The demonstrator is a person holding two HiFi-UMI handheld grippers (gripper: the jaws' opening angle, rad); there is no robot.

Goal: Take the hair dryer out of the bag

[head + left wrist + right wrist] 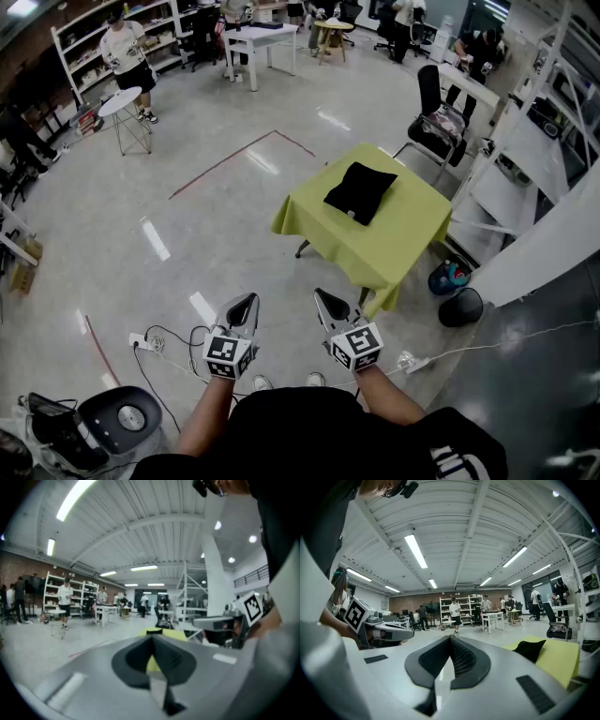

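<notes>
A black bag [360, 191] lies flat on a table with a yellow-green cloth [394, 239], some way ahead of me; the hair dryer is not visible. The bag [532, 649] shows again in the right gripper view, at the right on the cloth. My left gripper [246, 302] and right gripper [325, 298] are held side by side near my body, well short of the table, both shut with nothing between the jaws. The left gripper [153, 638] points toward the table; the right gripper [451, 638] points past the table's left side.
A black office chair [433, 120] stands behind the table. A dark bin [460, 307] and a blue container [448, 277] sit on the floor to its right. Cables and a power strip [141, 343] lie by my feet. White shelving [525, 159] lines the right. People stand far back.
</notes>
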